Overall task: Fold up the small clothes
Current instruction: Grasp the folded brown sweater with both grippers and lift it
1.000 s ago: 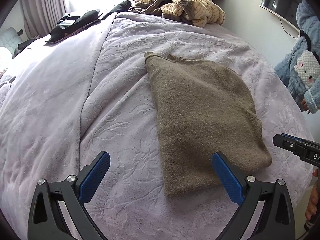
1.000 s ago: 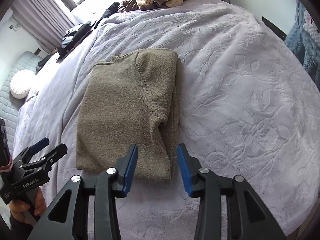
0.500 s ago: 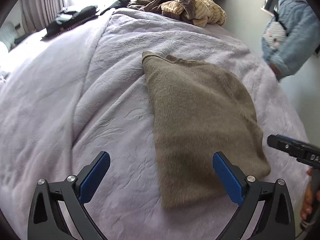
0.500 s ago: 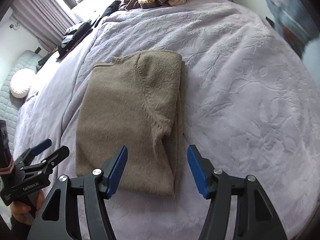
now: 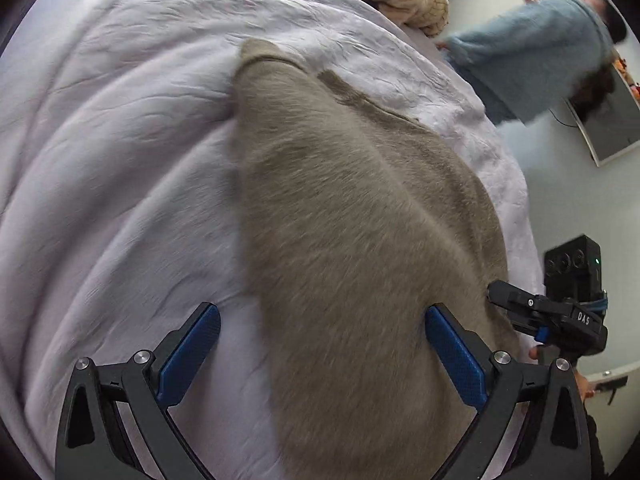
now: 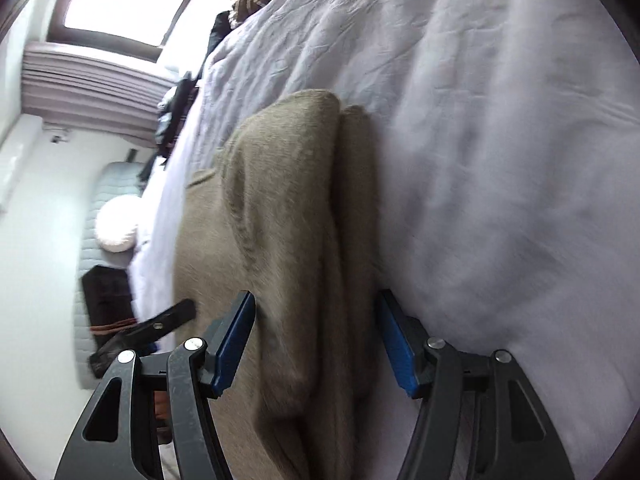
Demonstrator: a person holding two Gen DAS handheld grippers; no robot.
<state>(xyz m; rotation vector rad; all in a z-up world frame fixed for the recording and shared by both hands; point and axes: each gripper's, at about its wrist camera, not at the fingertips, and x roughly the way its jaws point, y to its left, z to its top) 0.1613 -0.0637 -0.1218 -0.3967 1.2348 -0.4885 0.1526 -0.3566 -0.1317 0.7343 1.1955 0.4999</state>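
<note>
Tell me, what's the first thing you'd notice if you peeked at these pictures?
The big fuzzy brown sweater, folded lengthwise, lies on the pale purple bedspread and fills the middle of both views. The left gripper and the right gripper both stand wide open with their blue pads either side of its near end. Far back at the bed's edge sits a pile of striped clothes.
</note>
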